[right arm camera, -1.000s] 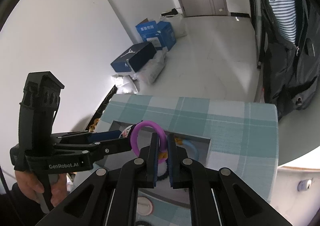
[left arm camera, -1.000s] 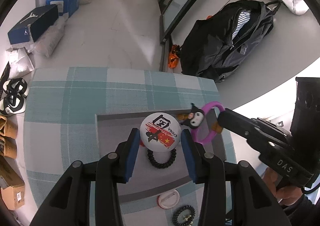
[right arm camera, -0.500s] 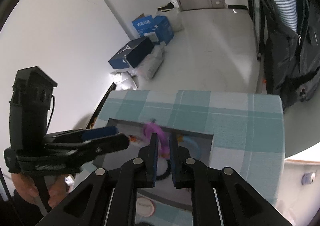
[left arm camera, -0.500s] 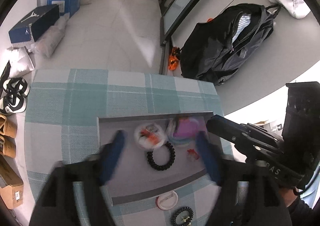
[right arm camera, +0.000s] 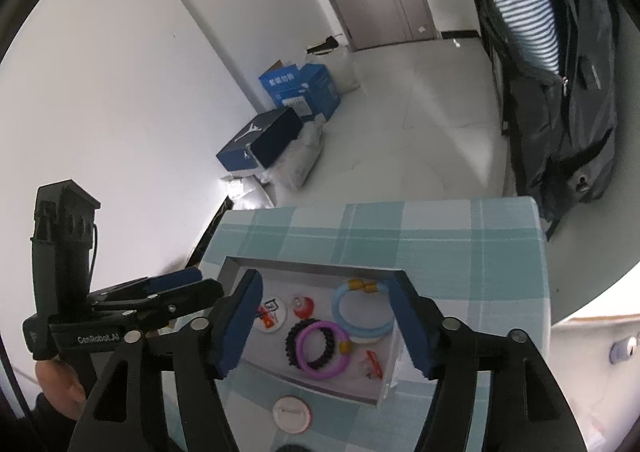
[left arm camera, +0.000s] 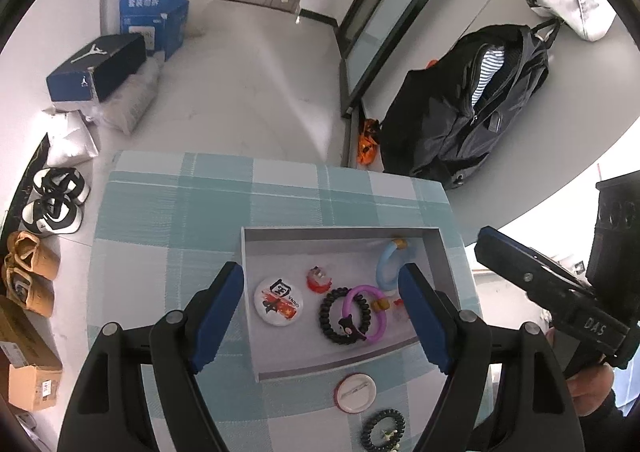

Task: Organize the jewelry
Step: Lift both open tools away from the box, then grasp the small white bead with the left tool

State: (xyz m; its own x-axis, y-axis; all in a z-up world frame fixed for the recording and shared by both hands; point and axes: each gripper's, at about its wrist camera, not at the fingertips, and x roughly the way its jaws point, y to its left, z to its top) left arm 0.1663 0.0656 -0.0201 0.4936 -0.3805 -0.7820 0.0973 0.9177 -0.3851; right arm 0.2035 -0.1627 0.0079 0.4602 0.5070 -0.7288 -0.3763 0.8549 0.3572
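A grey tray (left arm camera: 249,252) sits on the teal checked tablecloth (left arm camera: 180,212). In it lie a round printed badge (left arm camera: 279,301), a purple ring (left arm camera: 366,312) resting across a black coil hair tie (left arm camera: 332,318), a pale blue ring (left arm camera: 389,264) and a small red charm (left arm camera: 319,279). My left gripper (left arm camera: 320,316) hovers open above the tray, holding nothing. My right gripper (right arm camera: 324,324) hangs over the purple ring (right arm camera: 322,350) with its jaws opening, and its pads touch nothing. Each wrist view shows the other gripper beside the tray.
A white badge lying face down (left arm camera: 355,393) and a second black coil tie (left arm camera: 382,430) rest on the cloth in front of the tray. On the floor beyond the table are shoes (left arm camera: 54,208), blue boxes (left arm camera: 96,68) and a black backpack (left arm camera: 472,104).
The left gripper opened and the printed badge dropped into the tray. The right gripper opened and the purple ring now lies on the coil tie. Both grippers drew back slightly.
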